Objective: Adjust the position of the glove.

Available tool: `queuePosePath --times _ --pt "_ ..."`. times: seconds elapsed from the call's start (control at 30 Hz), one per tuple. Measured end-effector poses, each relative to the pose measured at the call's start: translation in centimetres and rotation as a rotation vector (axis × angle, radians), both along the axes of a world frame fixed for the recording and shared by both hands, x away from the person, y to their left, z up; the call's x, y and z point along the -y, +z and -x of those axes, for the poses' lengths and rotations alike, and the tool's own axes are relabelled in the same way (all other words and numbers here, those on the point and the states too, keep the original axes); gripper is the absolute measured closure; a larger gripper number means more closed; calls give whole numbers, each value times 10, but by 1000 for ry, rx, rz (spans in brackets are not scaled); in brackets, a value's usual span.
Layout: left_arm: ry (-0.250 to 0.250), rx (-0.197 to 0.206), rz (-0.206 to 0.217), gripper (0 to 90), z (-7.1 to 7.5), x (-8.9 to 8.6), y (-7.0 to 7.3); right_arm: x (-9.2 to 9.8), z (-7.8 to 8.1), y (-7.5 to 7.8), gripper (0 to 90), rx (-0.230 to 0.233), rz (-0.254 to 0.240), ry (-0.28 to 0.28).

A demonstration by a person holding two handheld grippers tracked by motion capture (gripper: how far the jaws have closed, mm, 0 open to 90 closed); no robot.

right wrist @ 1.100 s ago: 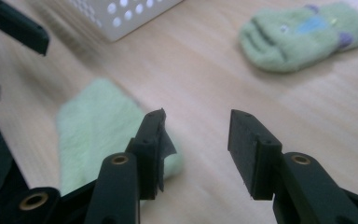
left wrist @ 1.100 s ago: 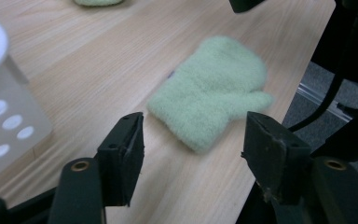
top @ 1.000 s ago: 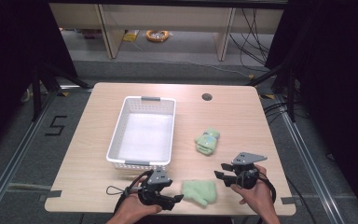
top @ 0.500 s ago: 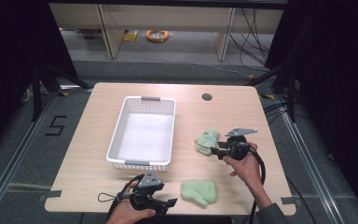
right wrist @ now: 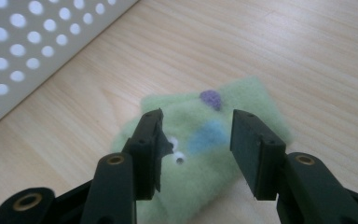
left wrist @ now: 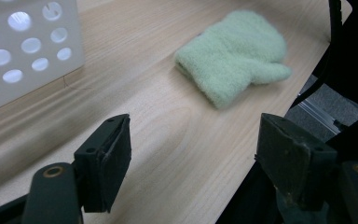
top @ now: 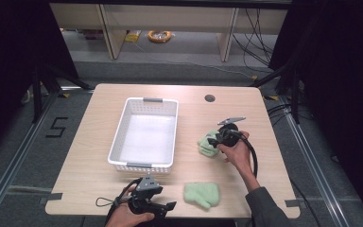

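Two green mittens (top: 203, 194) (top: 209, 143) lie on the surface, none inside the white basket (top: 121, 140). The right gripper (right wrist: 196, 140), jaws spread, is poised over the decorated one mid-right; the left gripper (left wrist: 193, 161), jaws spread, is empty near the front edge.

Brightness: overhead light is falling evenly on the tabletop (top: 123, 189), while dark curtains are flanking it.
Glare: the basket (top: 123, 137) floor is washing out white.
Shadows: soft, short ones are lying under the tools.
Focus: in both gripper views, near jaws are blurring slightly and the wood grain is staying sharp.
Sharpness: the high view is looking soft.
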State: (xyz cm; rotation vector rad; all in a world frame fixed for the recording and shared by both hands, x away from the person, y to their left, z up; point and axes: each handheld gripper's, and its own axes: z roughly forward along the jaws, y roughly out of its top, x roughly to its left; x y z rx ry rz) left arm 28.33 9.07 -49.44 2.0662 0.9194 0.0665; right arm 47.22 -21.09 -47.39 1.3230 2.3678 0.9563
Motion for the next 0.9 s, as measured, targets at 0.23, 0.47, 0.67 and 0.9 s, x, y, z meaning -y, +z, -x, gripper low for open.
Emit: queuePosePath --times 0.23,0.47,0.67,0.9 --pt "-12 9 11 259 0 0 1 -5 -8 -12 556 -37 40 -7" --pt "-9 11 -11 259 -1 -1 0 -6 -7 -18 599 -34 22 -17" --pt "-24 9 -21 260 -1 -2 -1 0 -8 -21 722 -36 39 21" --pt "-3 -3 10 264 -1 0 0 7 -11 -25 839 4 14 78"
